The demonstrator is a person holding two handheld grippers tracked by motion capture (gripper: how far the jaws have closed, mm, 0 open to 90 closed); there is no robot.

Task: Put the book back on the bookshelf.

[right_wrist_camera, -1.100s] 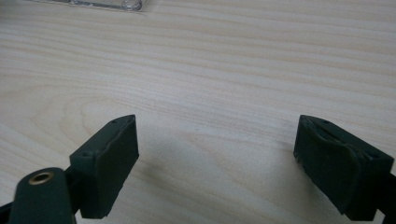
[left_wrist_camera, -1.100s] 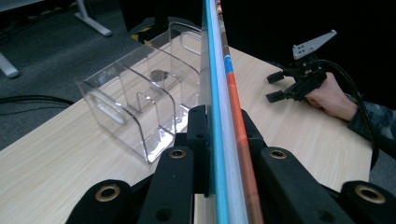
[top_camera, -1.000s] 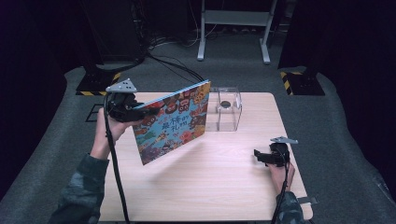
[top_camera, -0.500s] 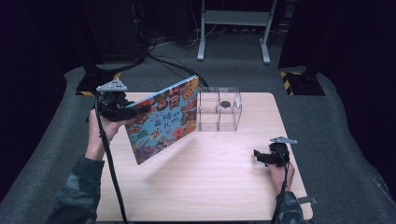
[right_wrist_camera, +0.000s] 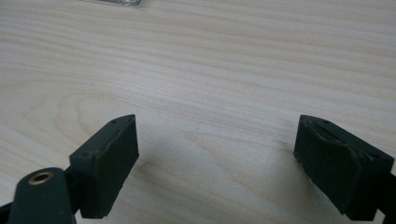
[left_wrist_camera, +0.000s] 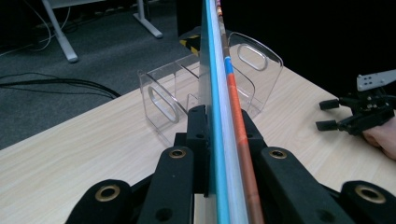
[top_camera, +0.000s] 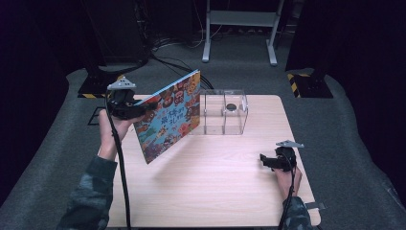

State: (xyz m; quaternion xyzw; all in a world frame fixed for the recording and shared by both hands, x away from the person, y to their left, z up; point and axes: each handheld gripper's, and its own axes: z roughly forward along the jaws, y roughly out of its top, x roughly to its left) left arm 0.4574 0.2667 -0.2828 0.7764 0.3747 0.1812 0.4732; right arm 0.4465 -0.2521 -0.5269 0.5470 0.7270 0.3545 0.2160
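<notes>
Clear acrylic is what we are steering toward: the see-through rack stands at the far middle of the wooden table, and our picture book hangs in the air just to its left, tilted, its lower corner above the table and its upper corner higher than the rack's top edge. Our left gripper has the book clenched at its left edge; in the left gripper view the jaws press flat against both covers, with the book's edge running straight up between them toward the rack's slotted dividers.

Our right gripper rests low on the table near the right front, jaws spread wide with nothing between them, well apart from the book and the rack.

We judge the work in hand to be slotting the book upright into the rack. The risks come from the grip and the light target. We hold a broad, heavy book by one edge alone, so it may sag or swivel in the jaws. If the lower corner meets a divider instead of a gap, the rack, unheld, could slide or tip. A small dark round thing sits in the rack and might block one compartment.
</notes>
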